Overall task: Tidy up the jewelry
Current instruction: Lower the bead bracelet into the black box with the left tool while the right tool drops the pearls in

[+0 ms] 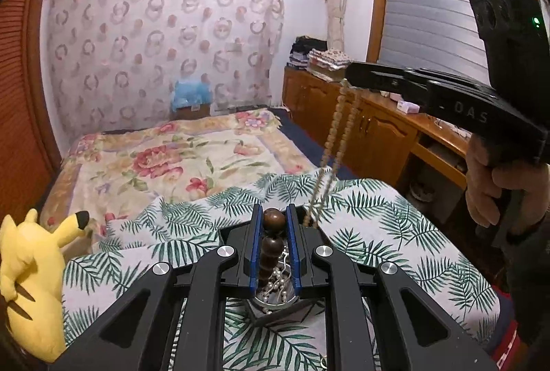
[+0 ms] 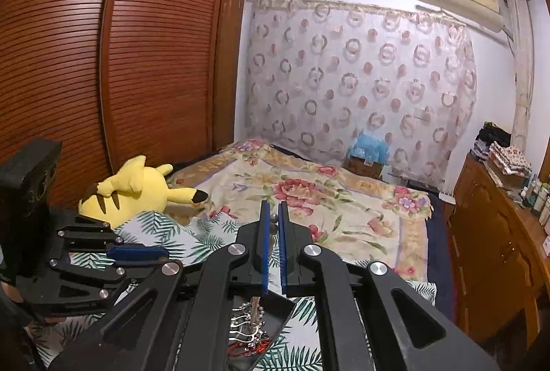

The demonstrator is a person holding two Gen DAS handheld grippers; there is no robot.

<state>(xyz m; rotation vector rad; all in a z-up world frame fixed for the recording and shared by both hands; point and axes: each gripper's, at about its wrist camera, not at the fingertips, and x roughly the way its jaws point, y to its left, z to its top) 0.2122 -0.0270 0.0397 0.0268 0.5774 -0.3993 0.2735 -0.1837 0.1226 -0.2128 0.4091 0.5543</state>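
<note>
Hanging vertically: brown bead strand (image 1: 273, 240) in left jaws, pale necklace (image 1: 338, 130) in right jaws.

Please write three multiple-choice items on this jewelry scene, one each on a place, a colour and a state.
1. Where does the yellow plush toy lie?
A. on the bed by the wardrobe
B. on the wooden cabinet
C. in the jewelry tray

2. What colour are the large beads held in the left gripper?
A. white
B. dark brown
C. red

3. How does the light beaded necklace hang?
A. coiled flat on the bed
B. draped over the plush toy
C. dangling from the right gripper

Answers: 1 A, the right wrist view shows it on the bed beside the wardrobe; 2 B, the dark brown beads sit between the blue pads; 3 C, the strand drops from the closed fingers.
</note>
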